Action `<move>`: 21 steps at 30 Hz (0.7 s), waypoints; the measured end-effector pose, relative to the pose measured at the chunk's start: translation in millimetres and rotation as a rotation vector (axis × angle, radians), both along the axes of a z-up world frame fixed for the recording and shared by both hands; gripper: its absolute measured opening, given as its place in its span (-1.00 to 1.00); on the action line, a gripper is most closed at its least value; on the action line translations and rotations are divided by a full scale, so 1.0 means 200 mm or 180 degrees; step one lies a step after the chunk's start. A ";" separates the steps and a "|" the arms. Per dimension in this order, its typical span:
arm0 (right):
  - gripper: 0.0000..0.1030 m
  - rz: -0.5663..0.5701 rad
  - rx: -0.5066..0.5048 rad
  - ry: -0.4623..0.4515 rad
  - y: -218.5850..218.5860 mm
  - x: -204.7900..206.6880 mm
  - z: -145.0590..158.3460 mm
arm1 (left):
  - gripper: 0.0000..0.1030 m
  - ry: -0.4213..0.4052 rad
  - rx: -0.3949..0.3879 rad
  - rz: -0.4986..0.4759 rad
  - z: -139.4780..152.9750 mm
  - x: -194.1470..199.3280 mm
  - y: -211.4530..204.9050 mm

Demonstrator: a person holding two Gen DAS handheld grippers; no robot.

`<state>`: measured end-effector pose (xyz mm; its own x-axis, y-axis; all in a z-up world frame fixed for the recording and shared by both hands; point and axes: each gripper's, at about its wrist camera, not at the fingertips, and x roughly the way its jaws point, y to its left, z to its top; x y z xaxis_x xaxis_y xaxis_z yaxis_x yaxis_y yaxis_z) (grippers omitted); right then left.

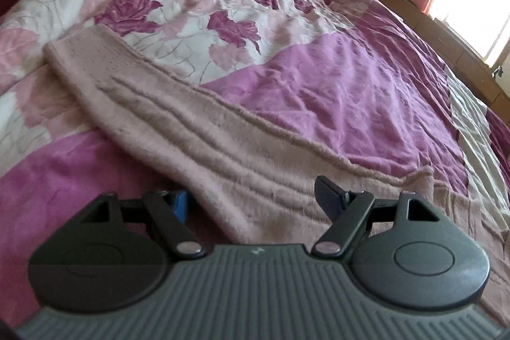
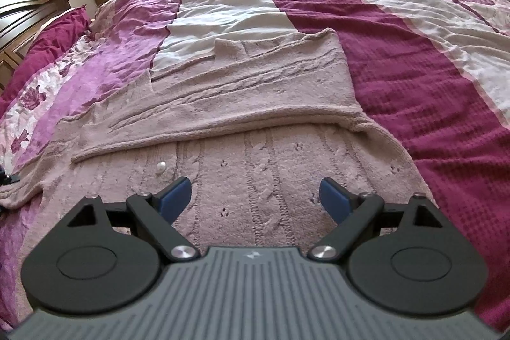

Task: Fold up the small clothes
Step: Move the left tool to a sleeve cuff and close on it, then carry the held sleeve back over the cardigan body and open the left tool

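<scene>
Your pink cable-knit sweater (image 2: 255, 117) lies flat on the bedspread (image 2: 414, 53), one sleeve (image 1: 178, 104) stretched out straight, another part folded across its body, a small white button showing.

The sweater (image 2: 255, 91) lies spread on the bed (image 2: 414, 53). One sleeve (image 2: 223, 78) is folded across its body, a button (image 2: 161, 168) just before the fold

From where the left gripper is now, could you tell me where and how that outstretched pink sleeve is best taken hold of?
Probably at the cuff, the far free end of the sleeve. The sleeve lies flat and straight on the bedspread, so come in from beyond the cuff, fingers low, one sliding under the edge. The left gripper is open and over the sleeve's near end.
</scene>
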<state>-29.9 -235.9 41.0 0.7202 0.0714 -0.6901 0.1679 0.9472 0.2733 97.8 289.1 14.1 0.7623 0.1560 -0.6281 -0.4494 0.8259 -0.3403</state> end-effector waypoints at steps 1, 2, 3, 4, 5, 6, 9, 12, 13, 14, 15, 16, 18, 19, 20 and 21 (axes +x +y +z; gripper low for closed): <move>0.78 0.0012 -0.0012 -0.0004 0.01 0.00 0.00 | 0.51 -0.0009 -0.0020 0.0024 -0.01 0.02 0.01; 0.78 0.0021 -0.0022 -0.0006 0.01 0.00 0.00 | 0.51 -0.0026 -0.0026 0.0040 -0.01 0.02 0.01; 0.78 0.0028 -0.0034 -0.0008 0.01 0.00 0.00 | 0.50 -0.0050 -0.0025 0.0051 -0.01 0.03 0.02; 0.78 0.0030 -0.0044 -0.0008 0.02 0.00 0.00 | 0.49 -0.0065 -0.0018 0.0053 -0.01 0.04 0.02; 0.78 0.0031 -0.0052 -0.0008 0.02 0.01 0.01 | 0.45 -0.0066 0.0003 0.0051 -0.01 0.04 0.01; 0.78 0.0028 -0.0053 -0.0006 0.02 0.01 0.01 | 0.18 -0.0064 0.0055 0.0051 -0.01 0.05 0.01; 0.78 0.0012 -0.0042 0.0001 0.01 0.01 0.00 | -0.83 0.0005 0.0091 -0.0027 0.00 0.08 0.02; 0.78 0.0002 -0.0037 -0.0001 0.01 0.01 0.00 | -0.86 -0.0124 0.0240 -0.0081 0.04 0.05 0.01; 0.78 -0.0002 -0.0035 -0.0003 0.00 0.01 0.00 | -0.87 -0.0158 0.0359 -0.0089 0.07 0.03 -0.01; 0.78 -0.0005 -0.0028 -0.0004 0.00 0.01 0.00 | -0.87 -0.0190 0.0481 -0.0086 0.10 0.02 -0.03; 0.78 -0.0007 -0.0020 -0.0003 0.00 0.00 -0.01 | -0.87 -0.0231 0.0604 -0.0068 0.13 0.00 -0.05; 0.78 -0.0008 -0.0010 -0.0003 0.00 0.00 -0.01 | -0.87 -0.0277 0.0689 -0.0050 0.16 -0.02 -0.06; 0.78 -0.0007 0.0002 -0.0010 0.00 0.00 -0.01 | -0.87 -0.0380 0.0826 -0.0026 0.22 -0.04 -0.10; 0.78 -0.0005 0.0005 -0.0012 -0.01 0.00 -0.01 | -0.87 -0.0414 0.0874 -0.0019 0.25 -0.05 -0.12; 0.78 -0.0004 0.0009 -0.0012 -0.01 0.00 -0.01 | -0.87 -0.0448 0.0905 -0.0027 0.27 -0.05 -0.13; 0.78 -0.0003 0.0015 -0.0013 -0.01 0.00 -0.01 | -0.87 -0.0487 0.0937 -0.0042 0.30 -0.05 -0.15</move>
